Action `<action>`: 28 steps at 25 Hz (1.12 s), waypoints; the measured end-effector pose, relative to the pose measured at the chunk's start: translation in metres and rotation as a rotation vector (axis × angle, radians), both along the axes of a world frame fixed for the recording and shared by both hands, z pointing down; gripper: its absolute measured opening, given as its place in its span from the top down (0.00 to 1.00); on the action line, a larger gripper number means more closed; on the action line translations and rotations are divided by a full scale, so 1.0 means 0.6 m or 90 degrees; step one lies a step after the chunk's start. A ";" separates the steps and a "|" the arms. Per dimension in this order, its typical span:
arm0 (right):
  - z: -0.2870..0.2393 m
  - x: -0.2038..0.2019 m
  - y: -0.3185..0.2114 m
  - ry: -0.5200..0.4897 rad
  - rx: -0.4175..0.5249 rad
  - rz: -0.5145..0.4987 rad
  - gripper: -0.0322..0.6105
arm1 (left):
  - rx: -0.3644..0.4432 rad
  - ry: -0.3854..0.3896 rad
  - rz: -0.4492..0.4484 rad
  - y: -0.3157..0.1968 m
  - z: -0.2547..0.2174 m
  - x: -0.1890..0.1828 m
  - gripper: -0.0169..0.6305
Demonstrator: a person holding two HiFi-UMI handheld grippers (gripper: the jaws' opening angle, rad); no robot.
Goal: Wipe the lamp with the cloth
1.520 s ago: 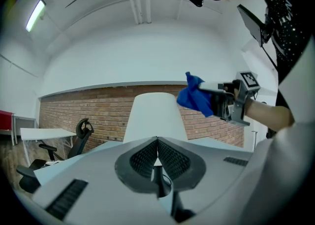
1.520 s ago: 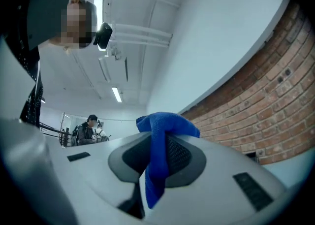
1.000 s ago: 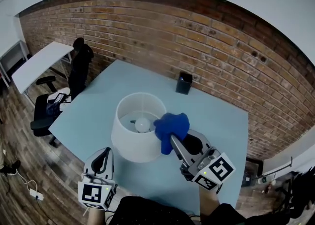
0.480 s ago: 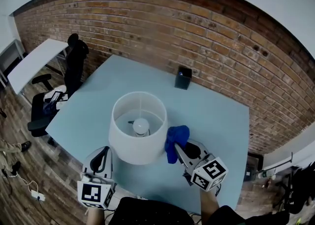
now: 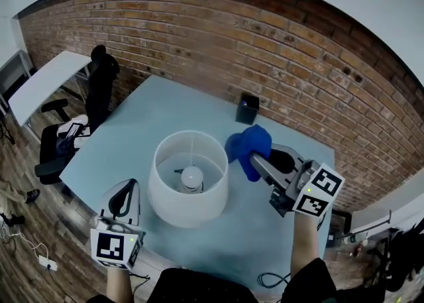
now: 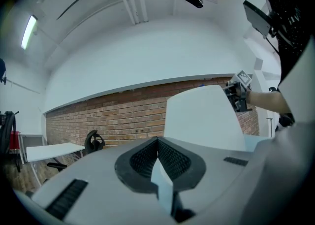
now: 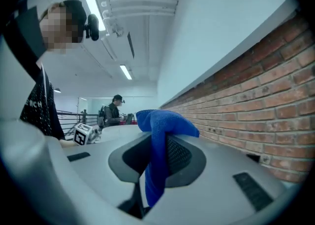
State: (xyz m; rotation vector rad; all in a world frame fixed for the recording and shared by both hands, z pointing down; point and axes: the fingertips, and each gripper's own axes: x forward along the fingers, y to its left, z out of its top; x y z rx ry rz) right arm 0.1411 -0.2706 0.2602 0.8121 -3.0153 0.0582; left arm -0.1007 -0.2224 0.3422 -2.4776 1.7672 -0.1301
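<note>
Your right gripper [image 5: 260, 162] is clamped on the blue cloth [image 5: 248, 144], which is bunched over the jaw tips, just beside the far-right rim of the lamp [image 5: 189, 210]. The lamp stands upright on the table [image 5: 126, 142], its long axis vertical and the shade opening facing up, with the bulb [image 5: 192, 176] exposed. Your left gripper [image 5: 124, 197], jaws together on nothing, hovers near the lamp's near-left side.

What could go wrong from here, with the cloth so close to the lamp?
1. The left gripper is shut on nothing beside the lamp, so nothing steadies it; a firm push with the cloth may tip or slide it.
2. The cloth is only pinched by a fold in the right gripper and might slip out during wiping.
</note>
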 end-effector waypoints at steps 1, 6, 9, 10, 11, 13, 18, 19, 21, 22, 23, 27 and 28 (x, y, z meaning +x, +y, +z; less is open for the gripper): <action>-0.017 -0.010 -0.003 -0.005 -0.006 -0.030 0.85 | 0.003 0.000 0.000 -0.005 -0.006 0.000 0.96; -0.010 -0.054 -0.024 0.041 -0.039 -0.106 0.85 | -0.008 0.002 0.008 -0.022 -0.005 0.003 0.96; 0.033 -0.063 -0.038 0.051 -0.084 -0.114 0.85 | -0.026 0.002 0.012 -0.028 0.010 0.002 0.96; 0.046 -0.064 -0.043 0.042 -0.102 -0.115 0.85 | -0.029 0.004 0.011 -0.030 0.015 0.000 0.96; 0.058 -0.064 -0.049 0.034 -0.118 -0.115 0.85 | -0.030 0.006 0.009 -0.032 0.018 -0.002 0.96; 0.084 -0.061 -0.061 0.034 -0.146 -0.109 0.85 | -0.026 0.004 0.000 -0.038 0.021 -0.005 0.96; 0.152 -0.054 -0.081 0.064 -0.201 -0.101 0.85 | -0.035 0.006 -0.003 -0.046 0.035 -0.003 0.96; 0.164 -0.053 -0.084 0.070 -0.212 -0.102 0.85 | -0.038 0.008 -0.003 -0.047 0.037 -0.002 0.96; 0.190 -0.050 -0.090 0.092 -0.232 -0.101 0.85 | -0.041 0.005 -0.001 -0.049 0.042 -0.003 0.96; 0.201 -0.049 -0.093 0.103 -0.240 -0.101 0.85 | -0.046 0.003 0.002 -0.049 0.045 -0.003 0.96; 0.209 -0.047 -0.095 0.109 -0.247 -0.100 0.85 | -0.051 0.004 0.005 -0.050 0.048 -0.002 0.96; 0.207 -0.042 -0.103 0.088 -0.253 -0.098 0.85 | -0.061 0.011 0.012 -0.054 0.058 -0.003 0.96; 0.200 -0.041 -0.106 0.080 -0.250 -0.097 0.85 | -0.058 0.009 0.008 -0.056 0.058 -0.005 0.96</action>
